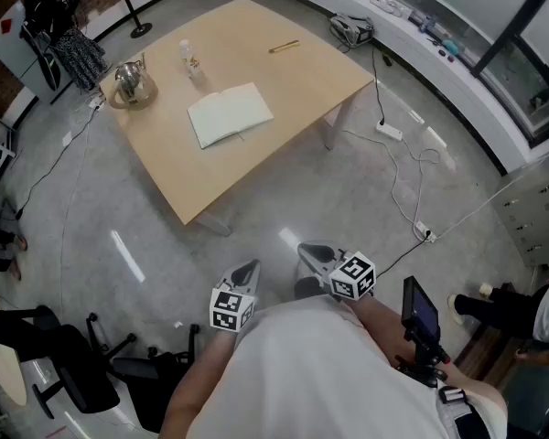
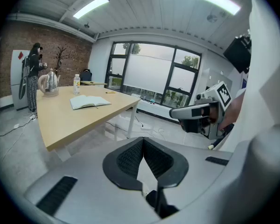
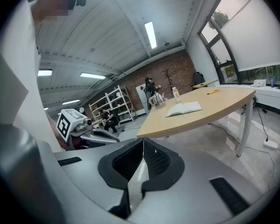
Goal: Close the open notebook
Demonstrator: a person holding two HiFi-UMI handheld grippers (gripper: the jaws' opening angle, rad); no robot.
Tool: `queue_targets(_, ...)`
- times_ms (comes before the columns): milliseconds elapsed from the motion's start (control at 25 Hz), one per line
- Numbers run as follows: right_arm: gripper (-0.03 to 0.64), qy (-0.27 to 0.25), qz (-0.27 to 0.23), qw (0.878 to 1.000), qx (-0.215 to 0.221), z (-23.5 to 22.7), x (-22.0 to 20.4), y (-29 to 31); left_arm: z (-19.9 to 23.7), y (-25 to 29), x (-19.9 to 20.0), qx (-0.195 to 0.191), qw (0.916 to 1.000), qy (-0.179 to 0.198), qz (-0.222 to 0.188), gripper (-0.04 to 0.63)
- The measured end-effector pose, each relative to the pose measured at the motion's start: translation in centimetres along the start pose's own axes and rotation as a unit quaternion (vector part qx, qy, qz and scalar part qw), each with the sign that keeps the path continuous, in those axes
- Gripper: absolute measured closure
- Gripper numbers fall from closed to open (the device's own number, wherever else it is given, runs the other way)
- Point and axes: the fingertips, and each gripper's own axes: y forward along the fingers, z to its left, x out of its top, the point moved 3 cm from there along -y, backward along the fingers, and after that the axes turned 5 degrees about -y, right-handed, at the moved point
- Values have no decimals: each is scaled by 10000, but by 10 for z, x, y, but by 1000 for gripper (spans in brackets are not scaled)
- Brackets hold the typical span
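The open notebook (image 1: 230, 114) lies flat with its white pages up on the light wooden table (image 1: 284, 80), well ahead of me. It also shows far off in the left gripper view as the notebook (image 2: 88, 101) and in the right gripper view as the notebook (image 3: 183, 108). My left gripper (image 1: 248, 273) and right gripper (image 1: 313, 253) hang close to my body above the floor, far short of the table. Both are shut with nothing between the pads, as seen on the left gripper (image 2: 143, 143) and the right gripper (image 3: 143, 143).
On the table stand a metal kettle (image 1: 133, 82) on a tray and a small bottle (image 1: 188, 58), and a pencil (image 1: 284, 46) lies at the far side. Cables and a power strip (image 1: 388, 131) run over the floor to the right. Office chairs (image 1: 82, 364) stand at my left. A person (image 2: 33, 73) stands behind the table.
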Motion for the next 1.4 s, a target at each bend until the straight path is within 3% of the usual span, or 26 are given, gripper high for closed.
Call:
queue_targets(160,600,-299,-84,9986,439,-42,33,57,51,16,40,547,9980,-12,-331,588)
queue_targets(280,600,-452,-66,9967,673,-68,54,68,63,32,62,854,9949,-119,-516,588)
queue_targets(1080,600,-347,76,9910,1291,-157,92,81,66,88,123,1360,9897,-270,-341,588)
queue_targets(1200,600,-241,199,9914,1274,-164,87,68,57,93,125,1335,9899,-397,-256,588)
queue_targets(1400,600,-127,192,9933,1136,-183,92,93,86,111,132,1268,9913,-321,-161,588)
